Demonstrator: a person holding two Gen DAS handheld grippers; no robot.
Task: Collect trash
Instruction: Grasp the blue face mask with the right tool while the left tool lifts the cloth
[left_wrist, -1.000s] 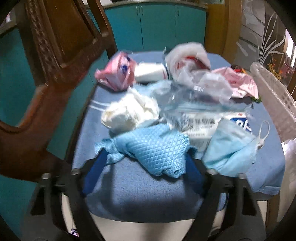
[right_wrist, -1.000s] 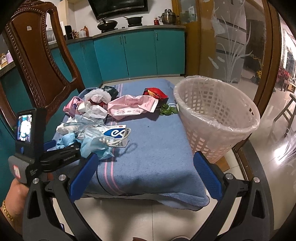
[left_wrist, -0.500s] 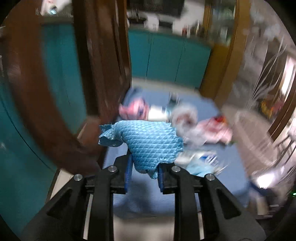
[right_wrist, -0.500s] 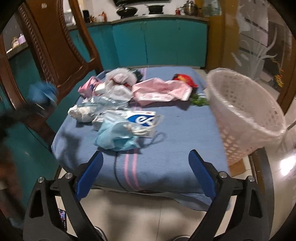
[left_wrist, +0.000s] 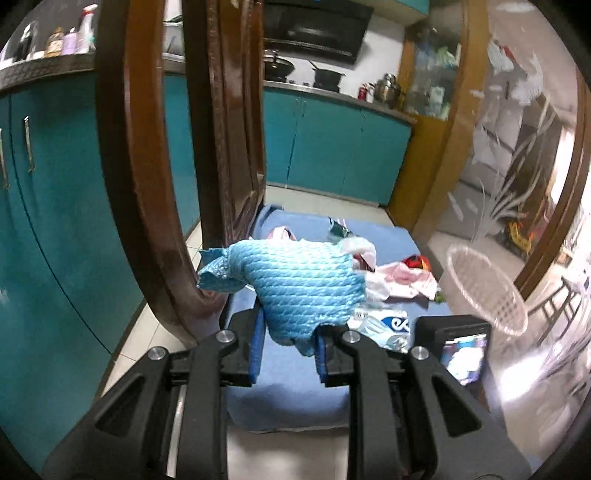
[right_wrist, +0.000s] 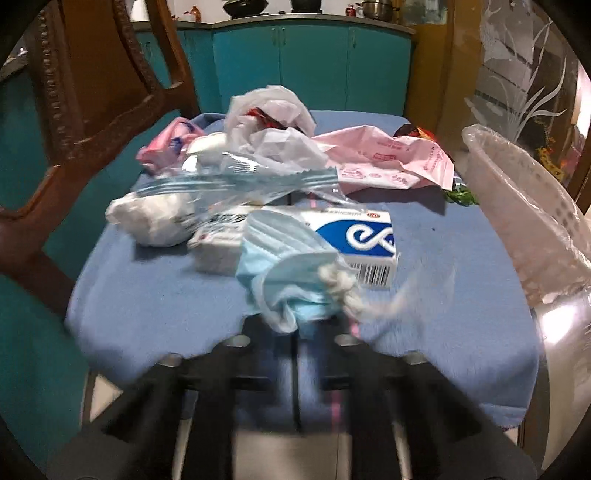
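My left gripper (left_wrist: 288, 341) is shut on a blue quilted cloth (left_wrist: 295, 284) and holds it in the air over the near end of the blue-covered table (left_wrist: 288, 395). In the right wrist view a crumpled light-blue face mask (right_wrist: 280, 258) lies against a white and blue box (right_wrist: 354, 236). My right gripper (right_wrist: 295, 332) is blurred, its jaws closing on the mask's near end. The white mesh basket (right_wrist: 517, 206) with its plastic liner stands at the table's right edge. It also shows in the left view as basket (left_wrist: 487, 291).
Behind the mask lie a clear wrapper (right_wrist: 240, 181), a white tissue wad (right_wrist: 151, 218), a white plastic bag (right_wrist: 273, 125) and pink bags (right_wrist: 388, 158). A carved wooden chair (right_wrist: 92, 92) stands close on the left. Teal cabinets (right_wrist: 314, 66) lie beyond.
The left gripper shut on the blue cloth and lifted it off the table. The right gripper moved in and down to the face mask, and its wide-open jaws came together.
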